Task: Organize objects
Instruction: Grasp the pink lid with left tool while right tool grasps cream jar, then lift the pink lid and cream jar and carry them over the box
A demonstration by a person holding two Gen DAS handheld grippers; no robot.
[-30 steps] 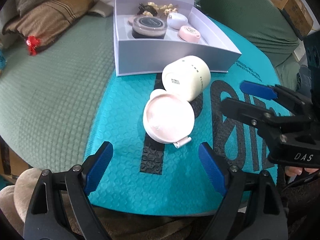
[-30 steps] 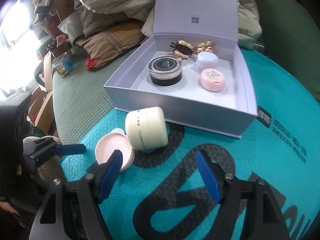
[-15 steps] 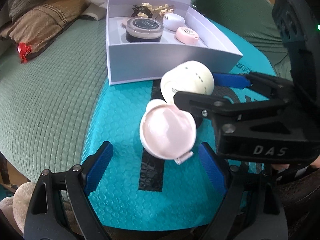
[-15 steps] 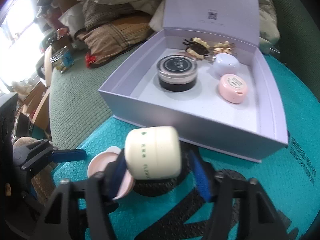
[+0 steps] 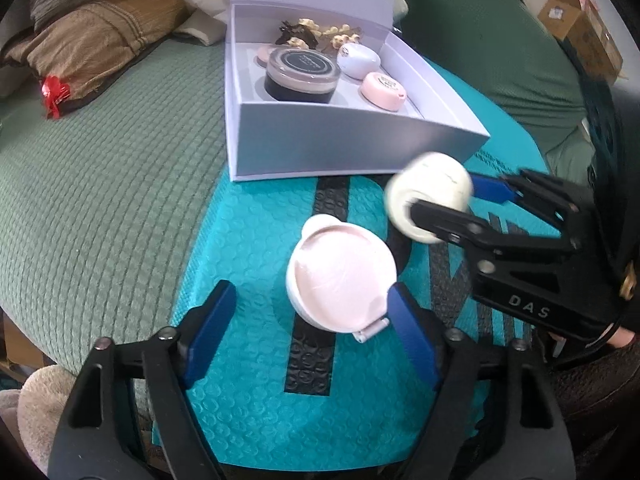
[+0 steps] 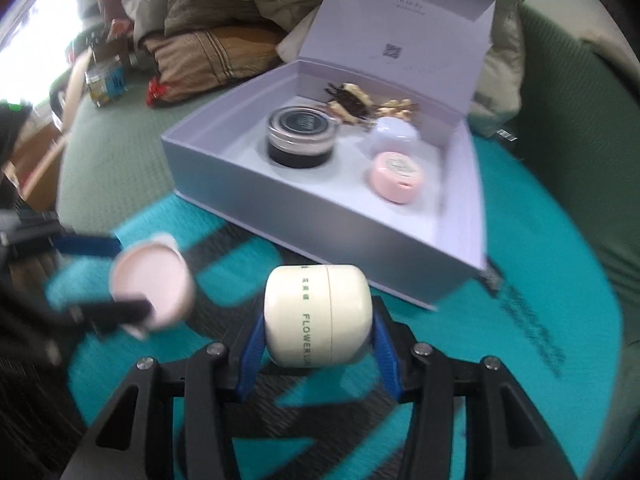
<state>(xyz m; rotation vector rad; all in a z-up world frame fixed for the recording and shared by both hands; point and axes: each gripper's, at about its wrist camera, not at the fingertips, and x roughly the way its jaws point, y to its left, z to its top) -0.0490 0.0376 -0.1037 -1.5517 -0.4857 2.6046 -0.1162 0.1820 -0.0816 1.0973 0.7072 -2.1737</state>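
Note:
My right gripper (image 6: 318,340) is shut on a cream jar (image 6: 316,316) lying on its side and holds it above the teal mat; the jar also shows in the left wrist view (image 5: 430,196). My left gripper (image 5: 308,328) is open around a round pink compact (image 5: 340,278), whose right edge is near the right pad; it also shows in the right wrist view (image 6: 152,280). An open lavender box (image 6: 460,216) ahead holds a dark jar (image 6: 302,136), a pink disc (image 6: 396,176), a white case (image 6: 394,134) and hair clips (image 6: 352,98).
The teal bubble mat (image 5: 248,400) lies on a green quilted cover (image 5: 100,184). Brown pillows (image 5: 96,36) and bedding lie behind the box. A glass jar (image 6: 106,82) stands at the far left. A cardboard box (image 5: 580,36) is at the far right.
My right gripper closed on the cream jar and lifted it off the mat to the right. My left gripper moved forward around the pink compact.

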